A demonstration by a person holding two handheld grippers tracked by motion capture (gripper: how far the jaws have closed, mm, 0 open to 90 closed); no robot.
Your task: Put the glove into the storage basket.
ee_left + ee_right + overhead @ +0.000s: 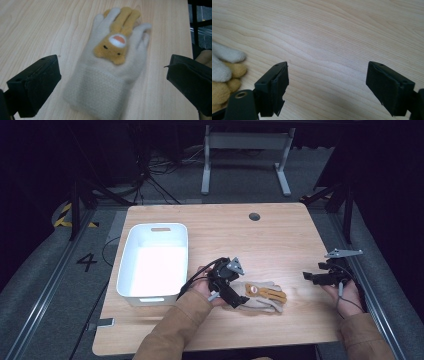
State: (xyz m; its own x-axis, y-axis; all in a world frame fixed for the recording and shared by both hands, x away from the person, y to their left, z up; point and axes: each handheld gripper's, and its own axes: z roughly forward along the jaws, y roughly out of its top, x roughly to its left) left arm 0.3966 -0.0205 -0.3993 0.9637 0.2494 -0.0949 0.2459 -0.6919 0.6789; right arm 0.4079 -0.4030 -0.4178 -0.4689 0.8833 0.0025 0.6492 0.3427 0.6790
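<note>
A rectangular light wooden desk (280,240) with a pale grain carries two things. A white rectangular plastic tub (154,260) with slotted handle grips stands near the left edge, its long sides running from the near edge toward the far one. A cream knitted glove (261,296) bearing a tan plush bear lies flat nearer the near edge, about midway across, just right of the tub. A small dark round hole (254,216) sits by the far edge.

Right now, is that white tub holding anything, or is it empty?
Empty. From the high view the white tub shows only its bare white floor; the glove lies outside it on the table.
</note>
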